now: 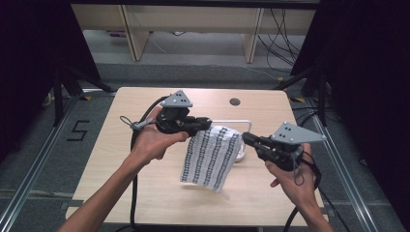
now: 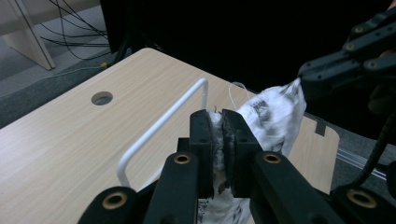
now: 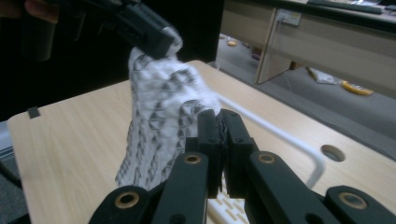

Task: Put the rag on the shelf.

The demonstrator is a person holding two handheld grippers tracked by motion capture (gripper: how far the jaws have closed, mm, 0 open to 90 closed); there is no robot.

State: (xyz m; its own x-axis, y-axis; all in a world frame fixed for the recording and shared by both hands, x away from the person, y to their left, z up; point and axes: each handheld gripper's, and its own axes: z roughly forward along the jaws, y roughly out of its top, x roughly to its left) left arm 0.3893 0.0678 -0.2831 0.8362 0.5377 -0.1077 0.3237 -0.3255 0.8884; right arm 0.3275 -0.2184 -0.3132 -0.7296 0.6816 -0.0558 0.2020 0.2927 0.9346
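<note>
Light wood desk [image 1: 145,193] with round cable hole [image 1: 235,102] at 12 o'clock edge. Grey floor [image 1: 29,159] around; metal rail [image 1: 34,166] at 9 o'clock. Pale furniture legs [image 1: 136,34] and loose cables [image 1: 280,43] toward 12–1 o'clock. Dark curtains [image 1: 29,58] flanking.

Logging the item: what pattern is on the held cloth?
White cloth with black patterned stripes; high view shows it best.

Left gripper [image 1: 205,124] and right gripper [image 1: 246,138] raised (jaws clamped).

Light wooden desk [image 1: 145,193] with round cable hole [image 1: 235,102] beyond the tongs; white wire rack [image 2: 154,128] lies beneath them.
</note>
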